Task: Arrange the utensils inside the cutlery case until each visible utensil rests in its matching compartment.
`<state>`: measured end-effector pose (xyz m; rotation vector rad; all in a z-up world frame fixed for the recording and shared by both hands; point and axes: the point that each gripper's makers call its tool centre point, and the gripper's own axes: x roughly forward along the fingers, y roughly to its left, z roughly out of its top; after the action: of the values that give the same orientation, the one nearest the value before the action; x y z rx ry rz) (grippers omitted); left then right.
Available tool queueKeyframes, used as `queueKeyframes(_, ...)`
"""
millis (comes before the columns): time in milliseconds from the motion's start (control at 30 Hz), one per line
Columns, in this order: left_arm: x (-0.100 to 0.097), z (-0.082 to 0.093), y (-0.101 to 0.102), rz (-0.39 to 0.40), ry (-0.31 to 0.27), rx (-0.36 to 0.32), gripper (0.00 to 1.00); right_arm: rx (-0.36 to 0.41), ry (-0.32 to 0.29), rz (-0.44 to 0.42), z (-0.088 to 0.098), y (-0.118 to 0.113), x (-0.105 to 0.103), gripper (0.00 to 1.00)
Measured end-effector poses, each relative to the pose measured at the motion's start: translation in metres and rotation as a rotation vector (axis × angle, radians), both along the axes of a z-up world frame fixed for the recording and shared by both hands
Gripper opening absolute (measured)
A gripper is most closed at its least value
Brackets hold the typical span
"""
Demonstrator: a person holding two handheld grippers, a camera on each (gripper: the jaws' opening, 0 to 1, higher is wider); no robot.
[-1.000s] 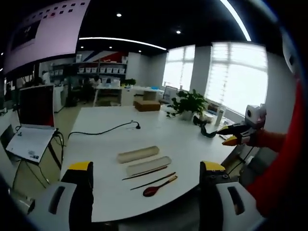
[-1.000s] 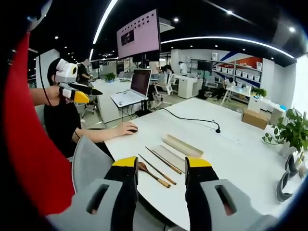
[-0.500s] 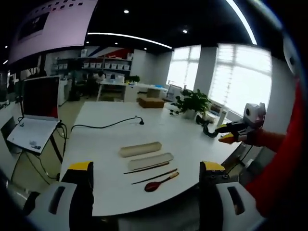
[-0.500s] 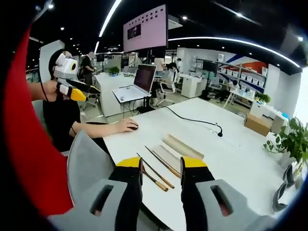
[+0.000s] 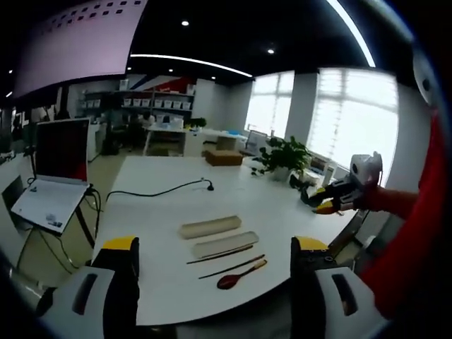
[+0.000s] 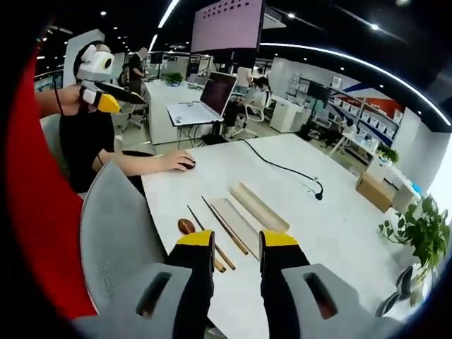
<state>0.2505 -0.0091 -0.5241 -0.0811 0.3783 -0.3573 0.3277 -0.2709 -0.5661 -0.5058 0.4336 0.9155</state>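
Left gripper view: the left gripper (image 5: 213,256) stays spread wide and empty, little changed from a second ago. Ahead between its jaws, on the white table (image 5: 155,201), lie the cutlery case (image 5: 224,244), its lid (image 5: 209,227), two chopsticks (image 5: 232,266) and a spoon (image 5: 241,275).

Right gripper view: the right gripper (image 6: 236,241) has narrowed to a slim gap, holding nothing. The spoon (image 6: 200,240), probably wooden, runs behind its left jaw, with chopsticks (image 6: 224,225), case (image 6: 236,224) and lid (image 6: 258,207) just beyond.
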Motion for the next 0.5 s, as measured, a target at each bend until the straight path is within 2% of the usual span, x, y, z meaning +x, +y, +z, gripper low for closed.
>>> queueKeyframes(267,-0.015,-0.012,-0.001,-0.019,0.030,0.016,0.86,-0.054,-0.006,0.023,-0.003,0.002,0.019,0.24)
queueKeyframes(433,-0.018,-0.015,-0.003,-0.031,0.043,-0.015,0.85,-0.085,0.016,0.050,-0.009,0.003,0.015,0.23)
queueKeyframes(500,-0.018,-0.016,-0.004,-0.044,0.048,-0.006,0.84,-0.095,0.024,0.062,-0.012,0.007,0.014,0.22)
